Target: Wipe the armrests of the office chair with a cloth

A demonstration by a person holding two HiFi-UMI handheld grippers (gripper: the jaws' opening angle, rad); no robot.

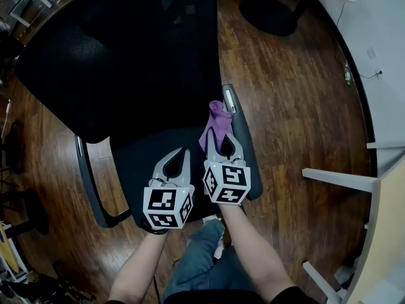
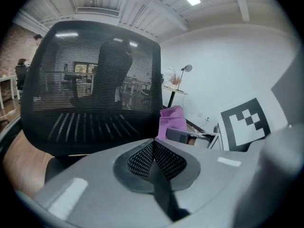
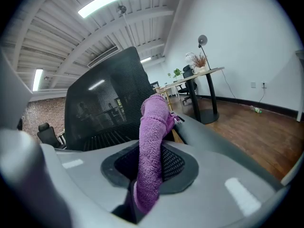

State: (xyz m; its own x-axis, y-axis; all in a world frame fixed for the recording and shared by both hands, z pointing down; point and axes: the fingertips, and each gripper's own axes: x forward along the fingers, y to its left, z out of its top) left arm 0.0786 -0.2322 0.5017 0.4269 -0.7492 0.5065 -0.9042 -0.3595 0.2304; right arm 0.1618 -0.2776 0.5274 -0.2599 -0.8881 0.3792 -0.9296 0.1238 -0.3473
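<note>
Cloth (image 1: 218, 120) pinched in right gripper (image 1: 223, 142) fingers, beside right armrest (image 1: 247, 141); left gripper (image 1: 183, 160) fingers closed, empty. Best press flat, drag along whole pad.

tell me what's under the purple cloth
The grey armrest; the purple cloth, shut in the right hand-held gripper, rests on it. The part beneath is covered.

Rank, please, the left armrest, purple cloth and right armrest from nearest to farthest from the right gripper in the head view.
1. The purple cloth, held in the right gripper.
2. The right armrest, just to its right.
3. The left armrest, across the seat.
</note>
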